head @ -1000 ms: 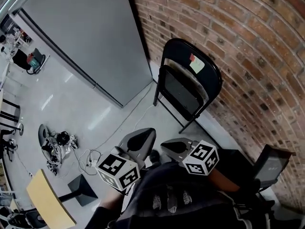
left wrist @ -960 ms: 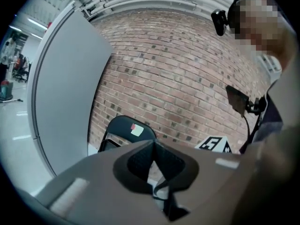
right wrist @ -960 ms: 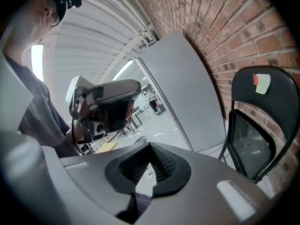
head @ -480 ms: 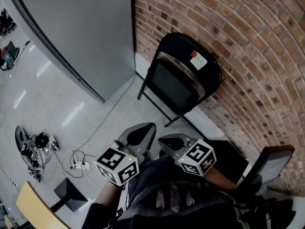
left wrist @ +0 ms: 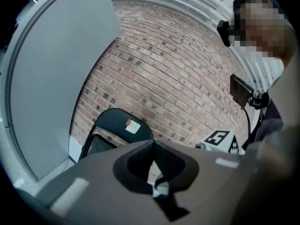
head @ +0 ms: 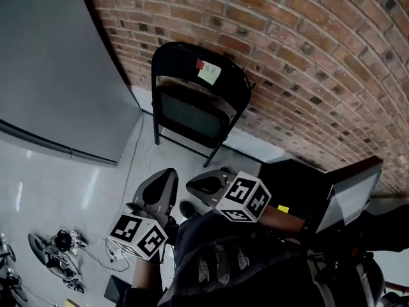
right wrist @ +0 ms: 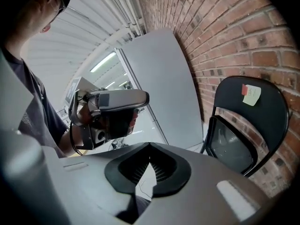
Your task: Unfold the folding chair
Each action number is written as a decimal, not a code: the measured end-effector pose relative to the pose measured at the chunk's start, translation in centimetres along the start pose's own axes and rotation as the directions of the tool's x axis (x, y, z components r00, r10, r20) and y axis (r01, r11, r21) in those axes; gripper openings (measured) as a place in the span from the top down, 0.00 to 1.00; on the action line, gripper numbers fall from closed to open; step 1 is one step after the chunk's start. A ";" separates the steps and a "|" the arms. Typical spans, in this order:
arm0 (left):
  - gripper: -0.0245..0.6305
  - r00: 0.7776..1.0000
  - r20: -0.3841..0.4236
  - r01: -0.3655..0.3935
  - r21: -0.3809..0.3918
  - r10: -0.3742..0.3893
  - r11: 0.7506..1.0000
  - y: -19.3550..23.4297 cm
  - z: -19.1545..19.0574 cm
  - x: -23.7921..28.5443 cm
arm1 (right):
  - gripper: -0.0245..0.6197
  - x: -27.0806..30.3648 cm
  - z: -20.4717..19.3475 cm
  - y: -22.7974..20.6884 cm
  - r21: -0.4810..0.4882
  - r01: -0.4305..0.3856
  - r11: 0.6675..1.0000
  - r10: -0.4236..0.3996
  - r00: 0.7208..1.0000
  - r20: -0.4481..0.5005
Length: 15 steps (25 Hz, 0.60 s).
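A black folding chair [head: 192, 101] leans folded against the brick wall, with a pale label and a red sticker on its backrest. It also shows in the left gripper view, chair [left wrist: 115, 130], and in the right gripper view, chair [right wrist: 243, 125]. My left gripper [head: 163, 181] and right gripper [head: 203, 184] are both shut with nothing in them, held side by side well short of the chair, over the floor. In the right gripper view the left gripper [right wrist: 112, 111] appears at the left.
A grey panel [head: 45, 69] stands left of the chair against the brick wall [head: 307, 50]. Cables and small devices [head: 61, 251] lie on the shiny floor at lower left. A dark case with a tilted screen [head: 348, 194] stands at right.
The view has swung so that the chair now sits further left and higher in the head view. Both grippers have shifted leftward and a little down, still shut.
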<state>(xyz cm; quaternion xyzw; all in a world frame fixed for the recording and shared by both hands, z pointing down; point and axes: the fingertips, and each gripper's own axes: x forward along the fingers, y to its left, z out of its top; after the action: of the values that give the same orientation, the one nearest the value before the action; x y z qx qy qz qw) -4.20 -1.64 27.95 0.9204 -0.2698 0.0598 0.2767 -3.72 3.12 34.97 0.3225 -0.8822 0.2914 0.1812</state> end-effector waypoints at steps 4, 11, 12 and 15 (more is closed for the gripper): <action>0.96 0.999 -0.020 -0.029 -0.018 0.028 0.999 -0.6 0.7 3.8 | 0.96 -1.4 0.8 -3.3 0.001 -0.040 0.999 0.040 0.999 0.011; 0.96 0.994 -0.106 -0.023 -0.038 0.019 0.999 -2.0 0.8 10.2 | 0.96 -3.9 1.7 -9.7 0.043 -0.044 0.998 0.041 0.998 0.055; 0.96 0.992 -0.121 -0.027 -0.030 0.023 0.999 -1.9 0.8 11.0 | 0.96 -4.0 1.7 -10.6 0.047 -0.036 0.998 0.033 0.998 0.059; 0.96 0.982 -0.174 -0.074 -0.016 0.070 0.997 -0.7 0.1 13.3 | 0.96 -4.6 1.5 -12.9 0.062 -0.015 0.998 0.011 0.998 0.064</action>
<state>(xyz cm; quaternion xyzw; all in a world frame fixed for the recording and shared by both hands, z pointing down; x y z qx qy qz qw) 7.46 -7.34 30.99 0.8982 -0.2784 0.1466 0.3070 8.07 -3.72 36.61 0.3315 -0.8800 0.3096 0.1411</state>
